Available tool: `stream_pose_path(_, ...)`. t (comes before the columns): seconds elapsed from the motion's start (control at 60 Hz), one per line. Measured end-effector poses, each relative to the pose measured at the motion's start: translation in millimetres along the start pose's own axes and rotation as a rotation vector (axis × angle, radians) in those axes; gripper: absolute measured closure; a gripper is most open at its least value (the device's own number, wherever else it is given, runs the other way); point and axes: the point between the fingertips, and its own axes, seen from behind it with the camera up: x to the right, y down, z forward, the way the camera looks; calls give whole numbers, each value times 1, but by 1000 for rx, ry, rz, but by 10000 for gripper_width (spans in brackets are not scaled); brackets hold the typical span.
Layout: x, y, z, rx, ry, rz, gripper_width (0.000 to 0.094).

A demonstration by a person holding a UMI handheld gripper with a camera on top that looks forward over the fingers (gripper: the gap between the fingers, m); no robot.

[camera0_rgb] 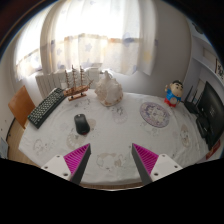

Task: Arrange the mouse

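A dark mouse [81, 124] lies on the white patterned tablecloth [115, 135], ahead of my left finger and a little to its left. My gripper [112, 158] is open and empty, with its pink pads [78, 160] spread wide above the near part of the table. The mouse is beyond the fingertips, not between them. A black keyboard [45, 107] stands tilted at the table's far left, beyond the mouse.
A model sailing ship [78, 82] and a large white shell [108, 91] stand at the back of the table. A patterned round plate [155, 114] lies to the right. A blue-and-red doll [174, 95] and a dark device [212, 112] stand at the far right. A wooden chair [20, 103] is at the left.
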Motion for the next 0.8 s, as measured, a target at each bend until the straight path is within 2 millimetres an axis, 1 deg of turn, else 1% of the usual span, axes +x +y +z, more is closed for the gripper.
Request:
stream_pose_path(0.017,-22,1,5,-2,2,0,84)
stream_pose_path(0.067,-45,3,9,-8,-6,-4,85)
stream_pose_path(0.3,-128,14,20,-30,-58,-11,83)
stream_pose_path(0.383,-152,13,26,-12,-79,-7,84)
stream_pose_path(0.5,-171,7,40,44,-84,3,82)
stream_pose_path(0.567,-176,4,53,77,-78,12,83)
stream_pose_path(0.7,-178,1,89,132,-71,33,85)
stream_pose_path(0.8,-178,-4,119,178,-79,36,83)
